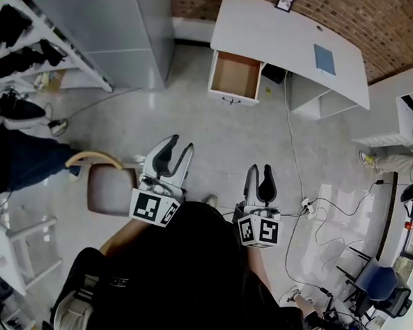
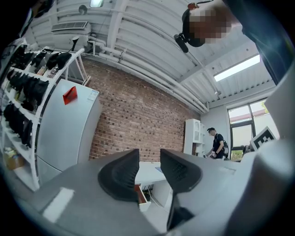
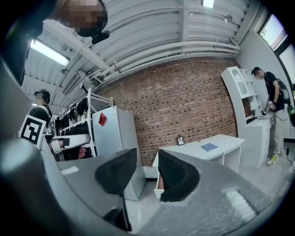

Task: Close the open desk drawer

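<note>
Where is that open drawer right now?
In the head view the drawer is at top centre, pulled out from the left end of the white desk, right of the grey cabinet.

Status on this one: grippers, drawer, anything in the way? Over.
Left gripper and right gripper open, empty. Drawer pulled out of white desk, well ahead, untouched. Nothing in the path; cable lies off to the right.

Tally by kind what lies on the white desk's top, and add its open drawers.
Book: 1
Frame: 1
Open drawer: 1
Total: 3
</note>
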Demonstrator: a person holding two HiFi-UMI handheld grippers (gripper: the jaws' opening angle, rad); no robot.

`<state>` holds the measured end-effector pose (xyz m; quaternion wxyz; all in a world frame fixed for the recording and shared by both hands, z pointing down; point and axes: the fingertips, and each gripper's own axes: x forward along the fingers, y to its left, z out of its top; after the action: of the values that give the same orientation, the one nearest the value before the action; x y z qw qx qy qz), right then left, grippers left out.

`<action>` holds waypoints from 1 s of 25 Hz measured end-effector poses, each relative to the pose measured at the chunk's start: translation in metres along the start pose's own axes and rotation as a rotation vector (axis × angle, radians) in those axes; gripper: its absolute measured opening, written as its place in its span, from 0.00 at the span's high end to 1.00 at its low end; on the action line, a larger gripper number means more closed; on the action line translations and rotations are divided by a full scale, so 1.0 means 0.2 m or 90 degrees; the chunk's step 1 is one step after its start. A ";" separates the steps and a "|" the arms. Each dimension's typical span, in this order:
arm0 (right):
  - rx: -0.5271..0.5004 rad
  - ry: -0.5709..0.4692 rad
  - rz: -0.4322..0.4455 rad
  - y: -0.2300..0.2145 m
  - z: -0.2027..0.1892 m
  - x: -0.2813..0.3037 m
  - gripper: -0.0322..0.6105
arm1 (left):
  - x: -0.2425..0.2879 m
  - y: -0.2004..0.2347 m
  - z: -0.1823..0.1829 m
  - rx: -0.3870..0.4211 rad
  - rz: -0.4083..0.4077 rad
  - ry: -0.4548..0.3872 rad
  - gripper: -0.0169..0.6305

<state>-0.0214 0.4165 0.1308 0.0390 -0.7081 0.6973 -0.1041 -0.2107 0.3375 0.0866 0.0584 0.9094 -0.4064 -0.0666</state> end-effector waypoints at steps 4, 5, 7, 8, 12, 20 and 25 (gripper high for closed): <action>0.001 0.004 0.001 0.01 -0.01 0.01 0.72 | 0.01 0.01 -0.01 0.012 -0.006 0.007 0.73; 0.002 0.004 0.001 0.01 -0.02 0.02 0.72 | 0.01 0.02 -0.01 0.011 -0.007 0.008 0.73; 0.004 0.003 -0.001 0.02 -0.02 0.02 0.72 | 0.01 0.03 -0.01 0.007 -0.012 0.009 0.73; 0.006 0.003 -0.003 0.03 -0.02 0.03 0.72 | 0.01 0.03 -0.01 0.005 -0.016 0.009 0.74; 0.007 0.006 -0.014 0.07 -0.03 0.06 0.72 | 0.01 0.09 -0.03 0.009 -0.033 0.019 0.74; 0.007 0.000 -0.041 0.22 -0.04 0.16 0.72 | 0.01 0.26 -0.05 0.015 -0.065 0.034 0.73; 0.004 -0.003 -0.052 0.28 -0.05 0.21 0.72 | 0.02 0.32 -0.03 0.005 -0.083 0.024 0.73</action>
<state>-0.0777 0.3744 0.1332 0.0384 -0.7361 0.6674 -0.1058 -0.2541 0.2923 0.1032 0.0581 0.9353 -0.3451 -0.0514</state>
